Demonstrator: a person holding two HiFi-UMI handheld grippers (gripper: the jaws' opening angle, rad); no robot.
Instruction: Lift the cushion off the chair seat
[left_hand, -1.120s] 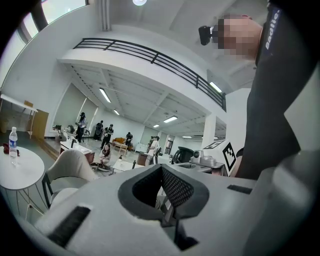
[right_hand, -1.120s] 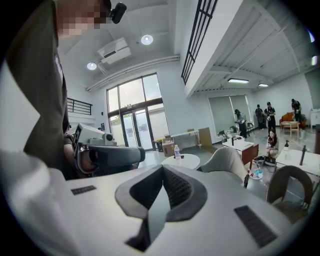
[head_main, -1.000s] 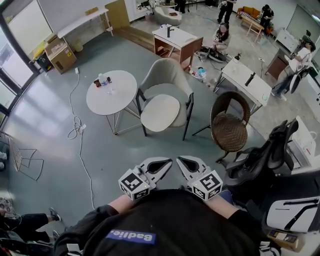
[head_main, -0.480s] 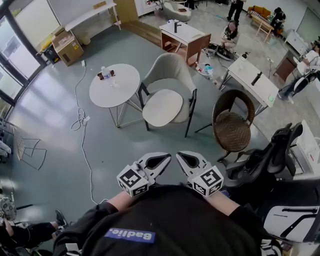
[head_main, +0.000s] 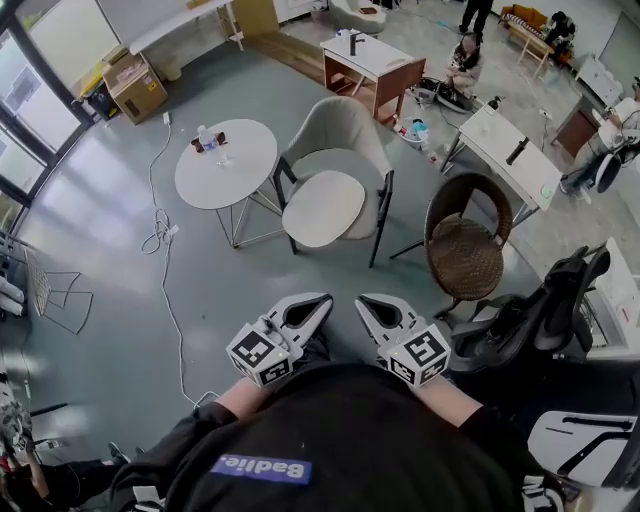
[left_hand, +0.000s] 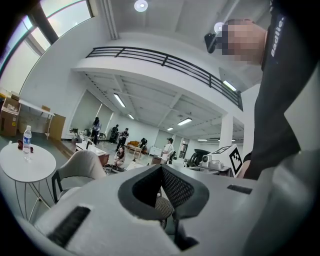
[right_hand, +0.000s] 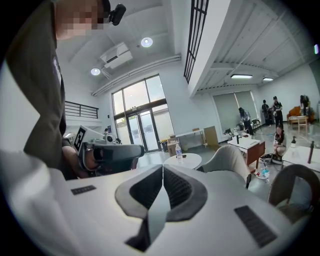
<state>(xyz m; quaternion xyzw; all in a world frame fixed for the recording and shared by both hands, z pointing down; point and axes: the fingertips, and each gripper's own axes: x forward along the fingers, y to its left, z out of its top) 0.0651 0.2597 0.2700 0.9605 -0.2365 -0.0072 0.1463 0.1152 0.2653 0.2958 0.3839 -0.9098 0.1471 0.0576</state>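
A round beige cushion lies flat on the seat of a beige shell chair with black legs, in the middle of the head view. Both grippers are held close to the person's body, well short of the chair. My left gripper is shut and holds nothing; its jaws meet at the tip in the left gripper view. Beside it my right gripper is also shut and holds nothing. The chair shows far off in the right gripper view.
A round white table with a bottle stands left of the chair. A wicker chair stands to its right, and a black office chair is near my right side. A cable trails over the grey floor. Desks and people fill the back.
Both grippers have edged forward toward the chair, side by side and still shut. The head view has shifted slightly. The cushion has not moved.
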